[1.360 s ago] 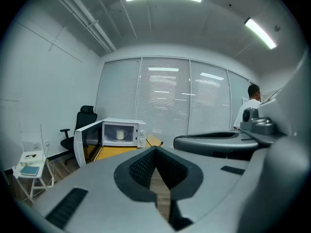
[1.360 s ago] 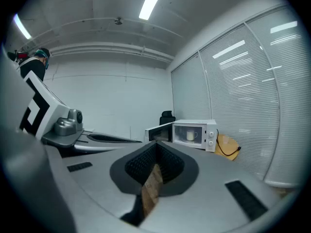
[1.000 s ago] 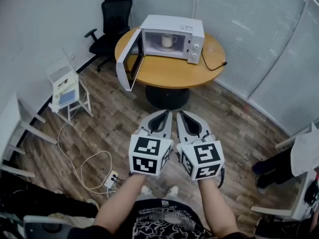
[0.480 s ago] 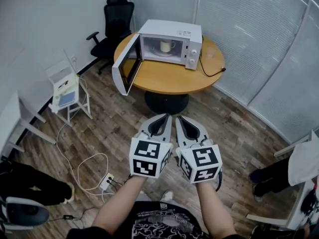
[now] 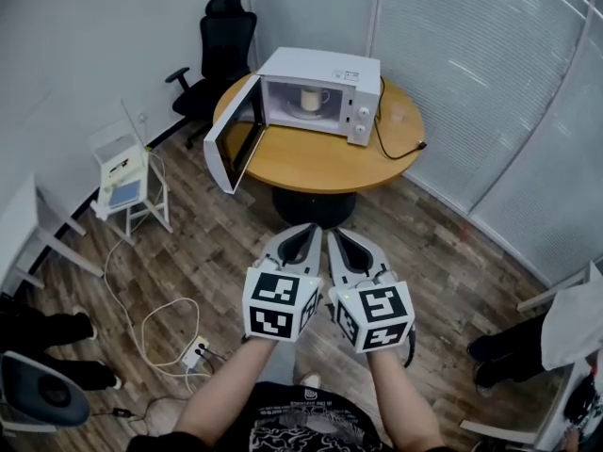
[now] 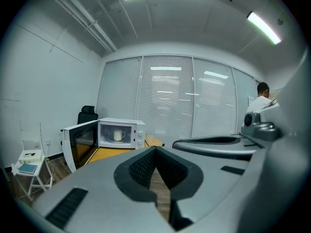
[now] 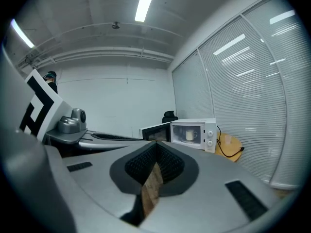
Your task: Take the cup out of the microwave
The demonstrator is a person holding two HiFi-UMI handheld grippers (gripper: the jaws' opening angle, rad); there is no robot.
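Round wooden table [image 5: 311,158], black office chair [image 5: 224,38], floor power strip [image 5: 195,351]

Beyond the fingertips [image 5: 300,241]: cup [image 5: 310,99] inside microwave [image 5: 325,67], its surface detail too small to tell. Right of the fingertips: person [image 5: 568,314], cut off at the view's edge.

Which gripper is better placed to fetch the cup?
Right gripper, marginally: it sits beside the left gripper, both far off, but the open door juts out left of the cup.

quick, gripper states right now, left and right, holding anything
left gripper: shut, holding nothing
right gripper: shut, holding nothing
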